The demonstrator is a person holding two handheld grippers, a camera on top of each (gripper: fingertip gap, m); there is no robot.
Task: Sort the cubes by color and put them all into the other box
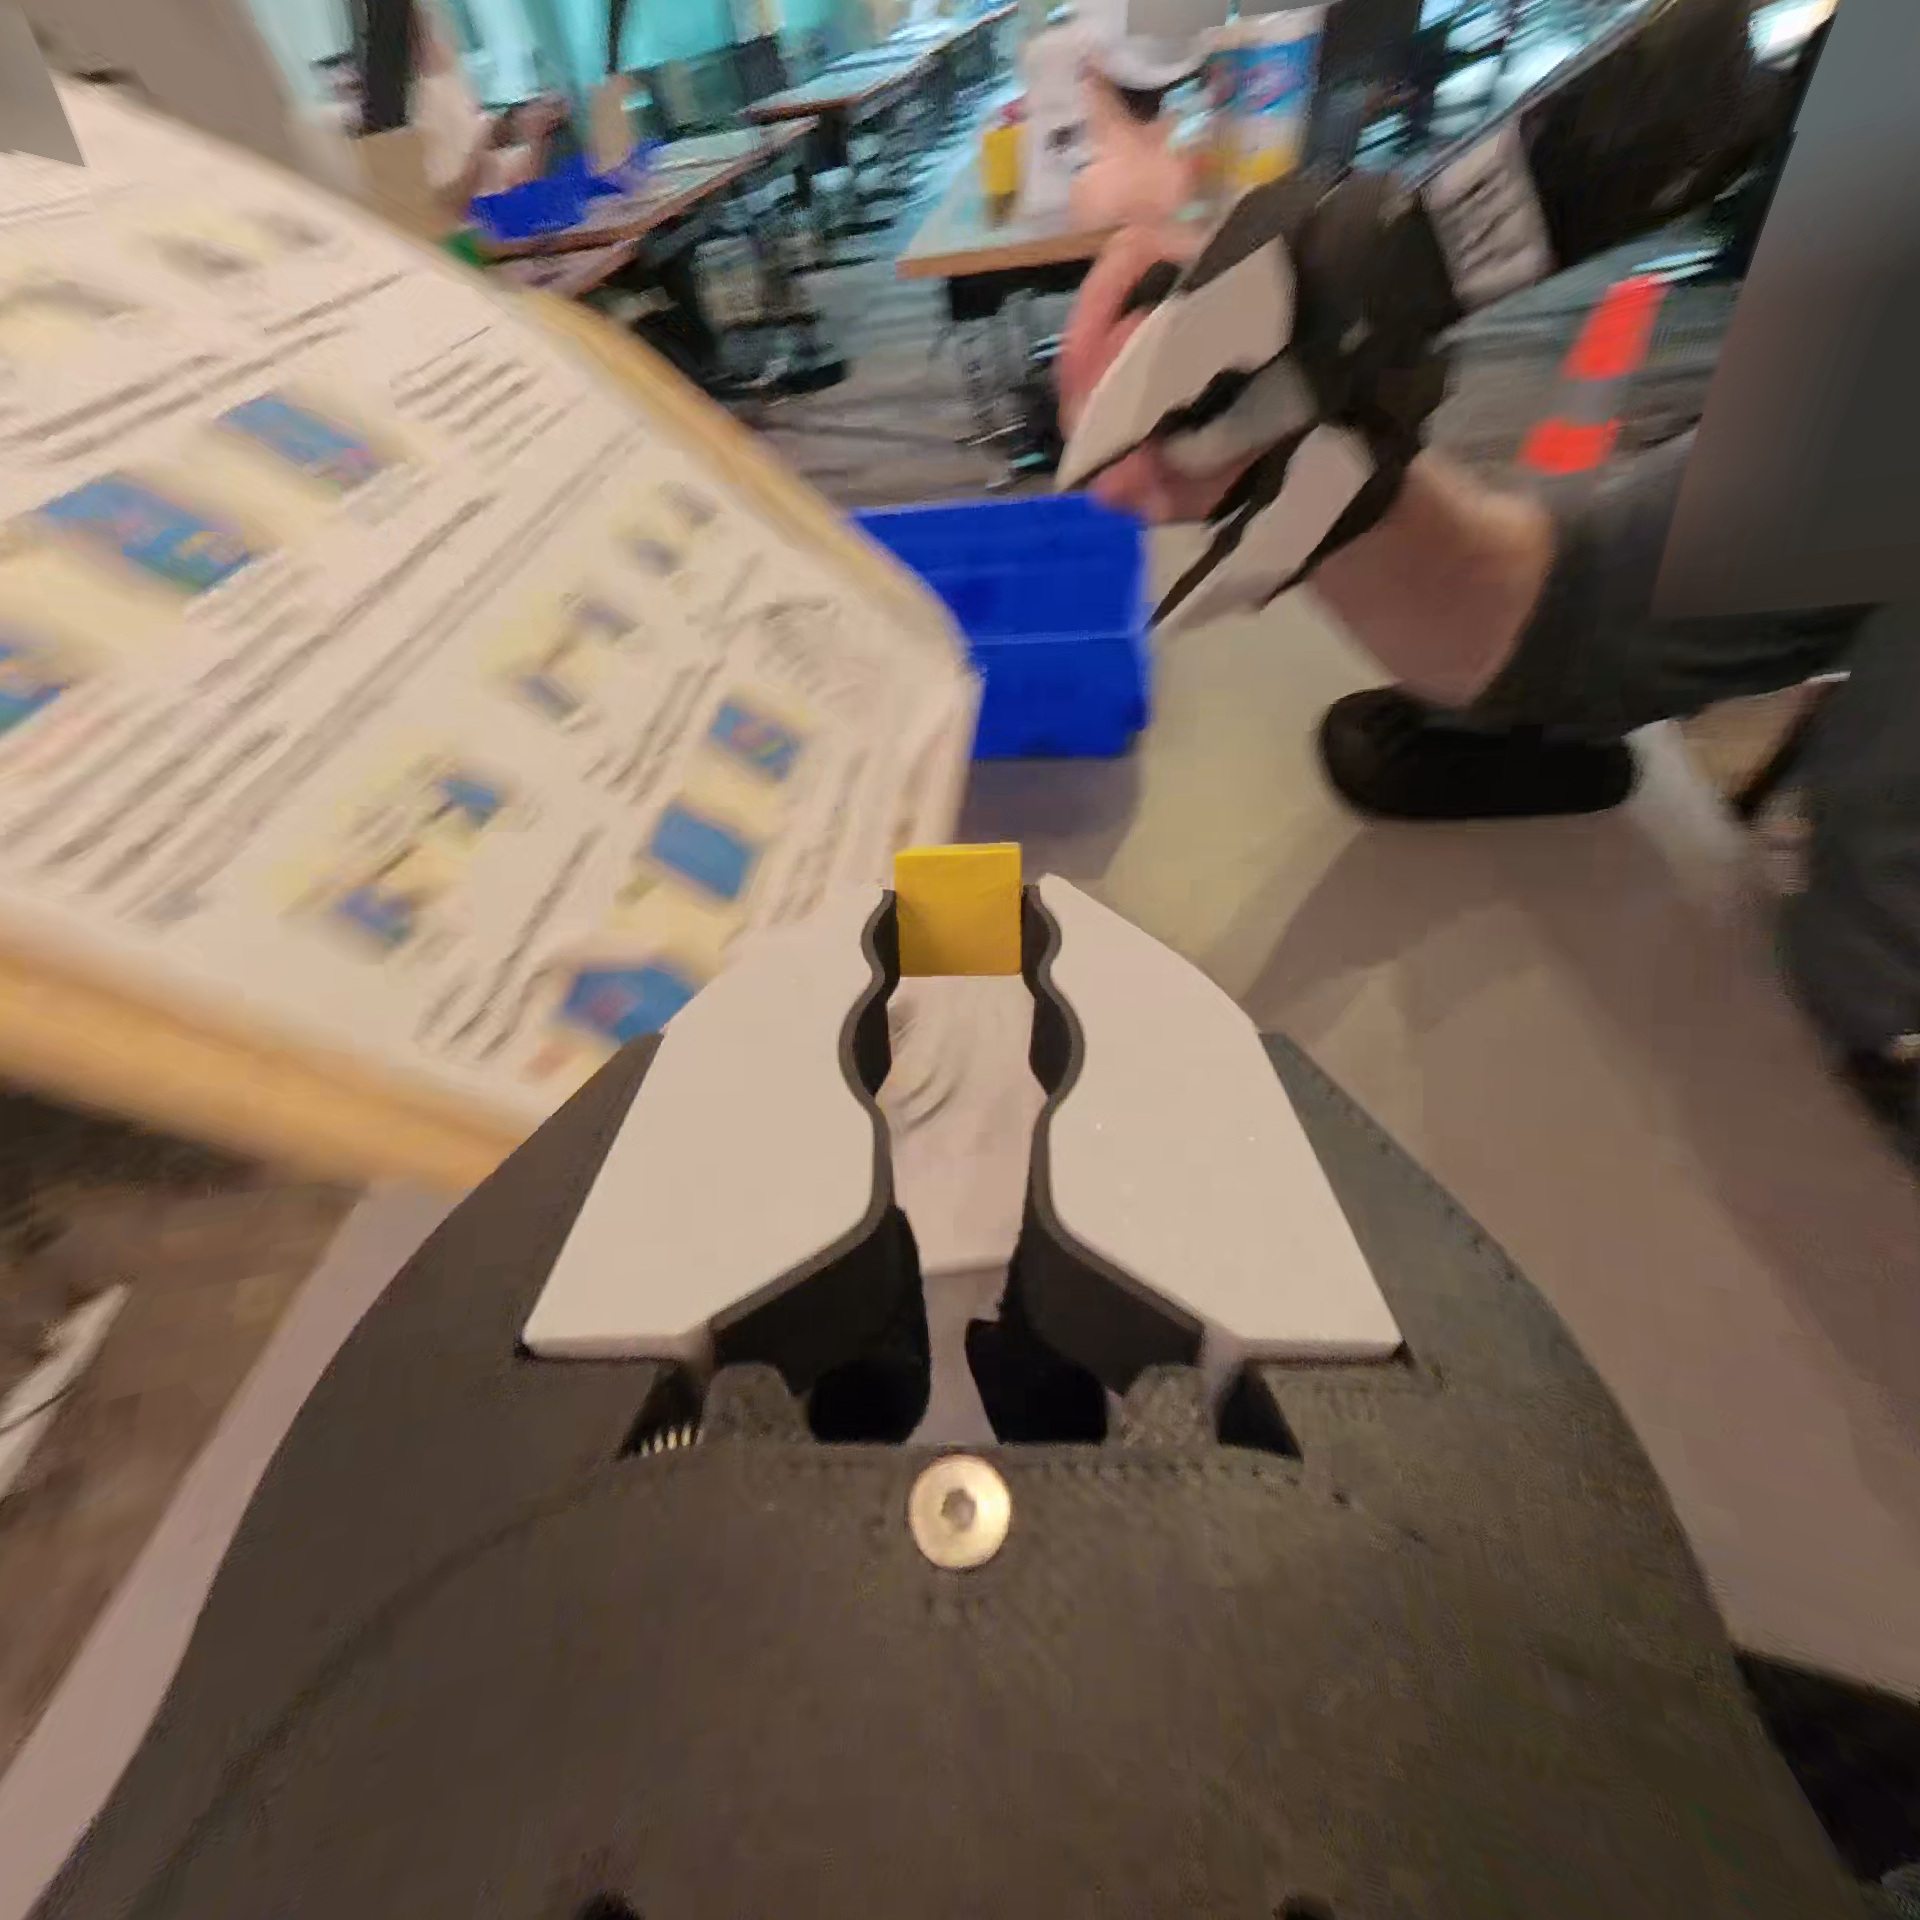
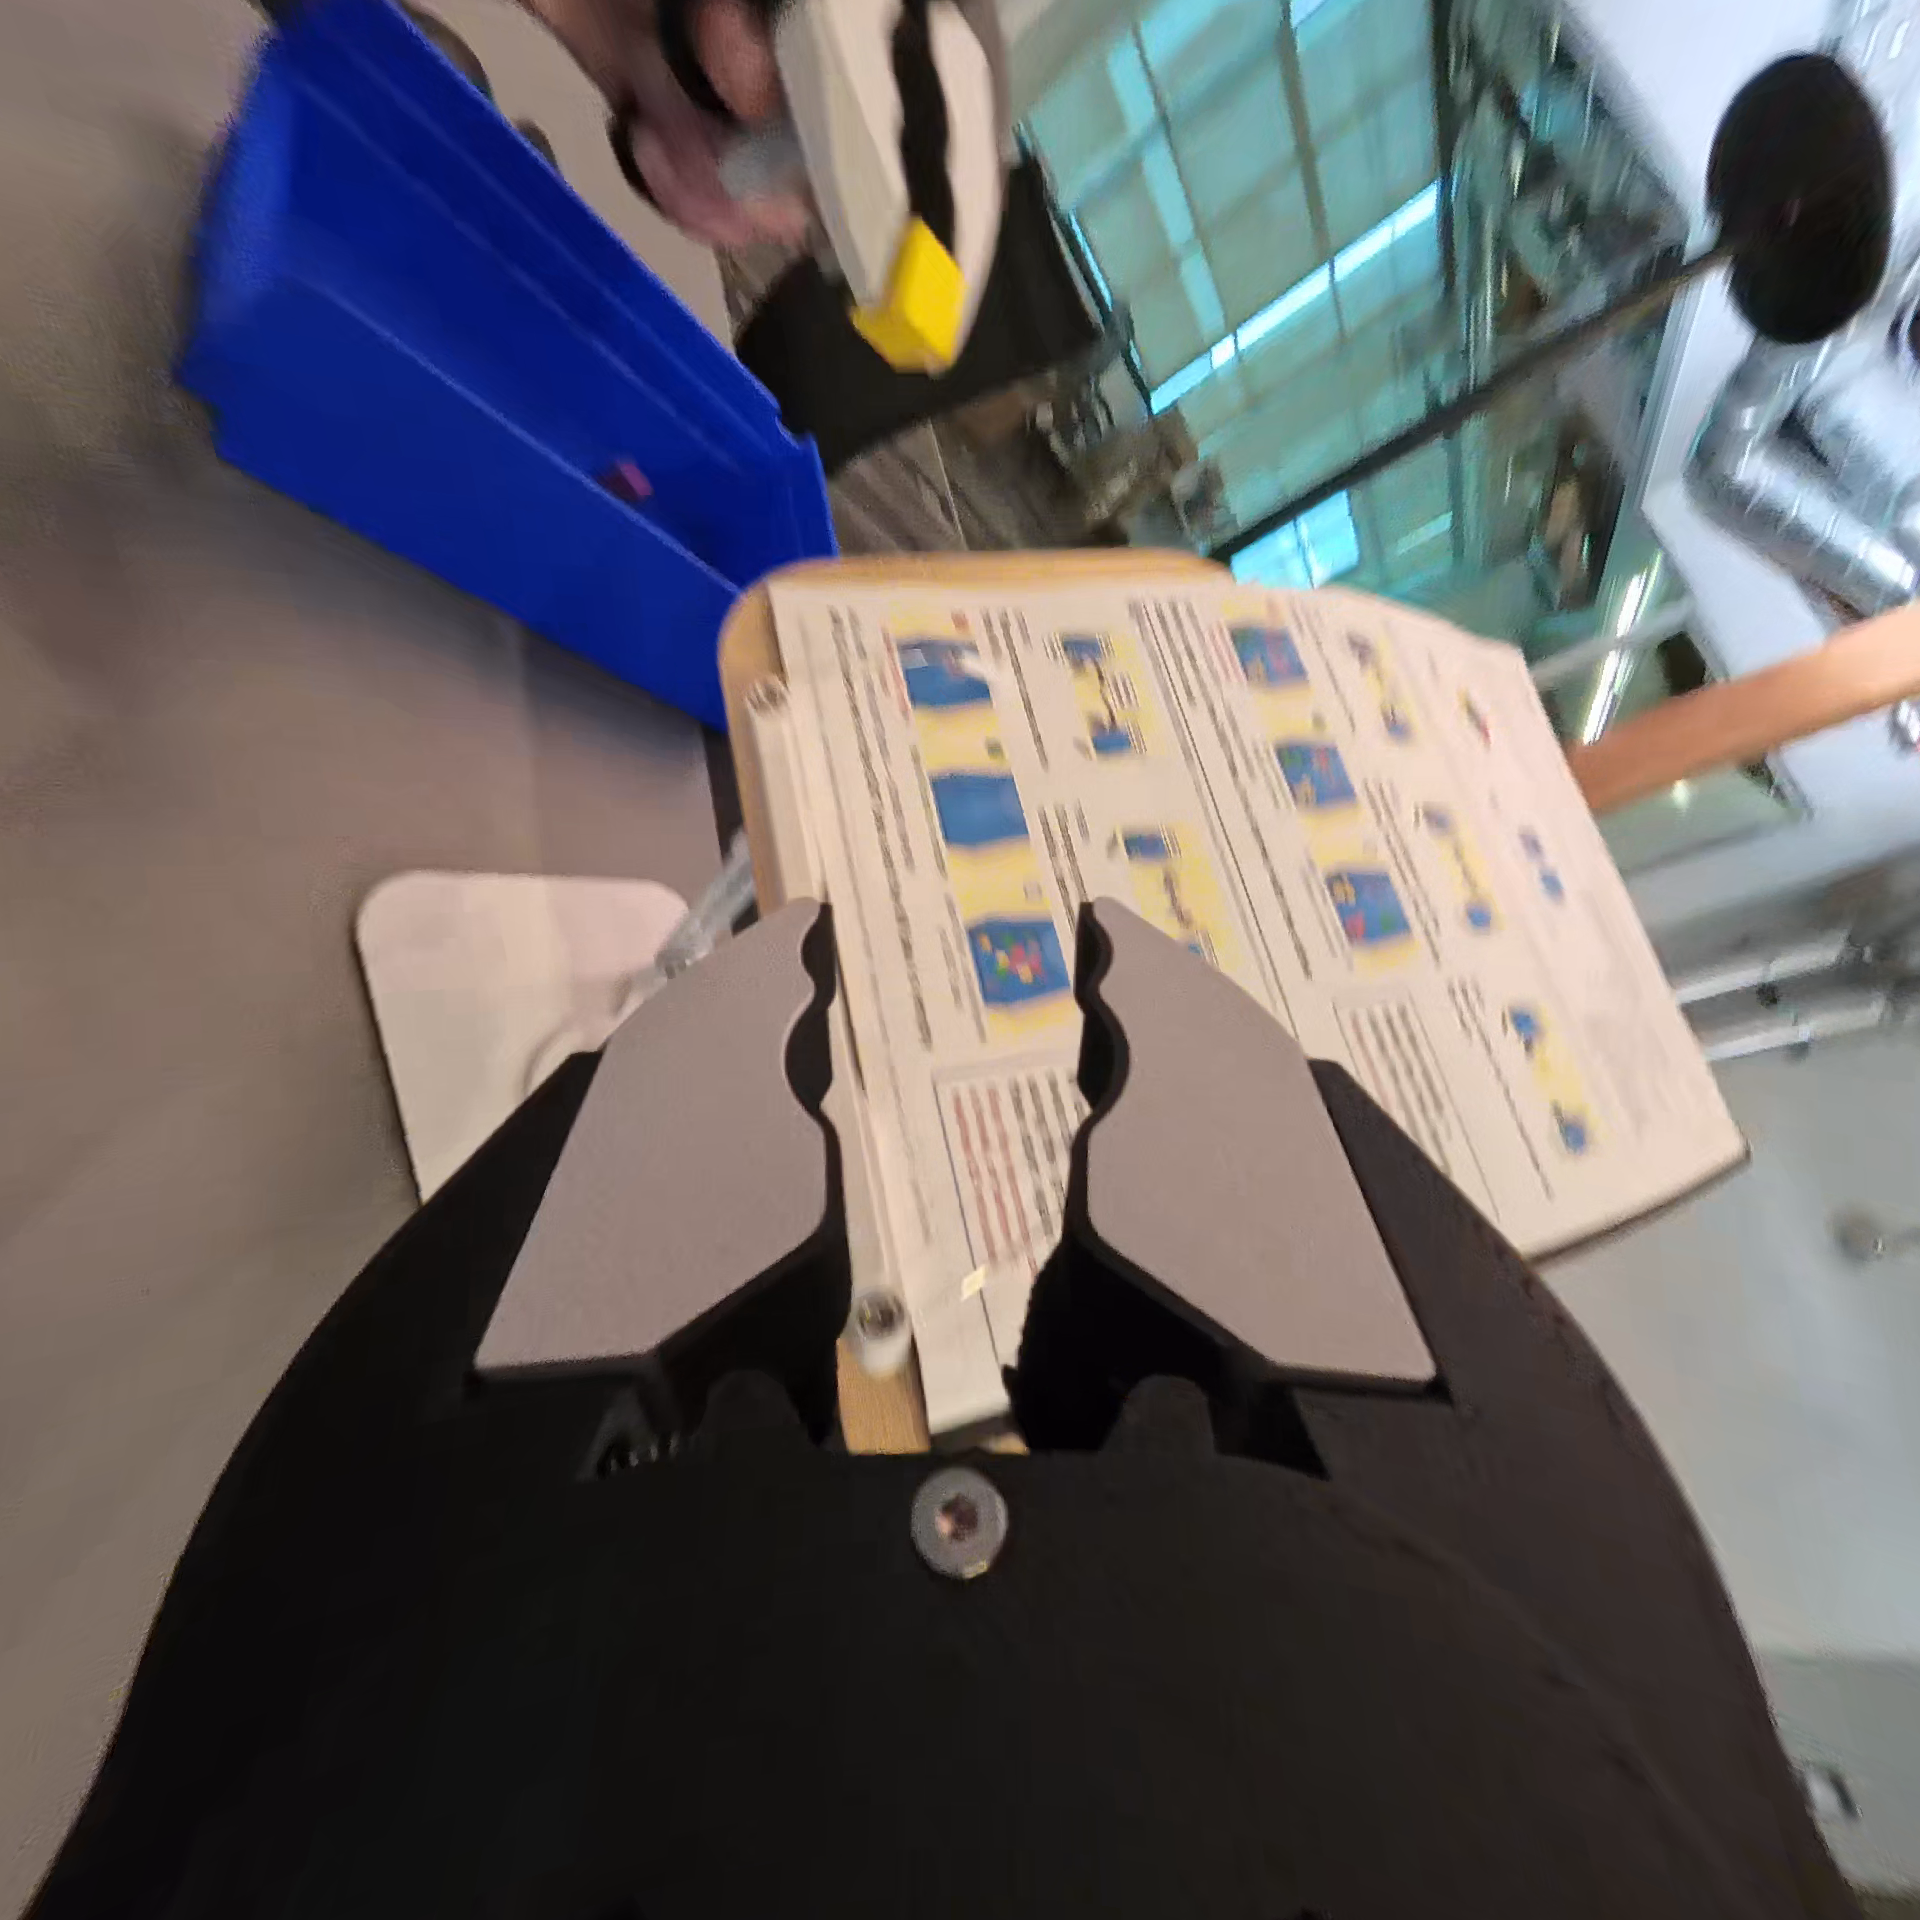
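Looking along the left gripper [image 1: 958, 914] in its own wrist view, a yellow cube [image 1: 956, 909] sits pinched at the very tips of the two grey fingers [image 1: 769, 1122], whose dark pads press on its two sides; the jaws stand only as far apart as the cube is wide. Beyond it, a blue box [image 1: 1039, 623] rests on the grey table [image 1: 1455, 1039], near the cube but clearly farther off. A tilted board of printed instruction sheets [image 1: 364, 623] fills the left of the picture, blurred. At upper right, a hand [image 1: 1132, 301] holds the right gripper above the table.

Turning to the right wrist view, the right gripper [image 2: 954, 935] has its jaws parted with nothing between them; only the instruction sheets [image 2: 1247, 883] show through the gap. At upper left lies the blue box [image 2: 468, 343], a small purple thing [image 2: 627, 481] showing inside it. Above the box's far end, the left gripper [image 2: 914, 301] carries the yellow cube [image 2: 914, 291].

Judging from this, the step in hand is carrying a yellow cube toward a box. Next, it likely needs lowering among cubes of its own colour, then the jaws opened. Which box is the target cannot be told.
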